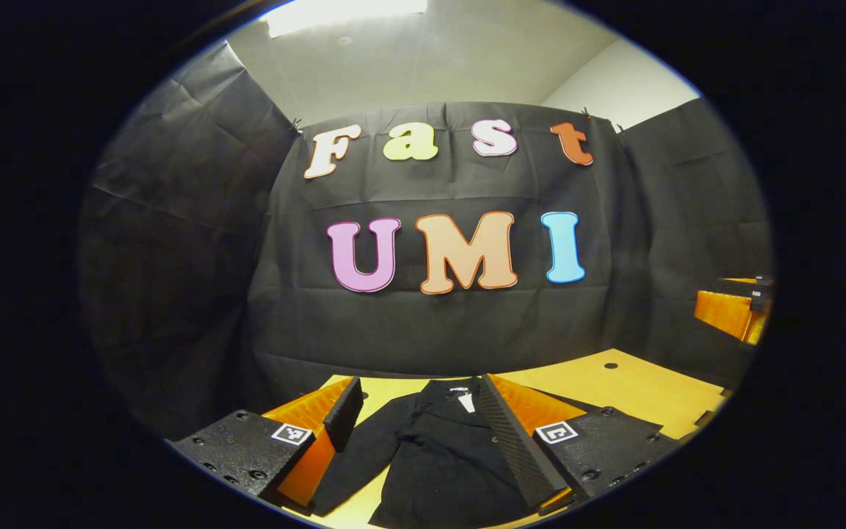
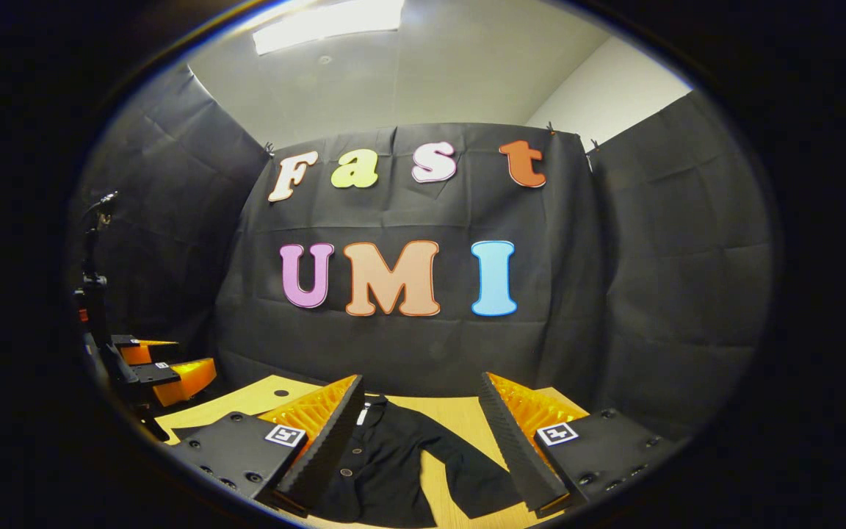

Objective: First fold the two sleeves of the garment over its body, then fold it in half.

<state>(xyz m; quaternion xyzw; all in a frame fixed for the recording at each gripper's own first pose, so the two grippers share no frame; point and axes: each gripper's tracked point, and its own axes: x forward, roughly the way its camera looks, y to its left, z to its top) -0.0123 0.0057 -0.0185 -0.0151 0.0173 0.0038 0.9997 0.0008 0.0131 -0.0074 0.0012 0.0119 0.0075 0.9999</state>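
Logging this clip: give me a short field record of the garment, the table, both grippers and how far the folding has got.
garment: black garment lying flat on the table, collar toward the booth wall
sleeves: both spread out to the sides, neither folded over the body
table: light wooden table
left gripper: left gripper open, above the garment, holding nothing
right gripper: right gripper open, above the garment, holding nothing
progress: no fold made yet

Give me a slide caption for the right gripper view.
Open right gripper hovers above a black garment lying flat, sleeves unfolded, on the wooden table.
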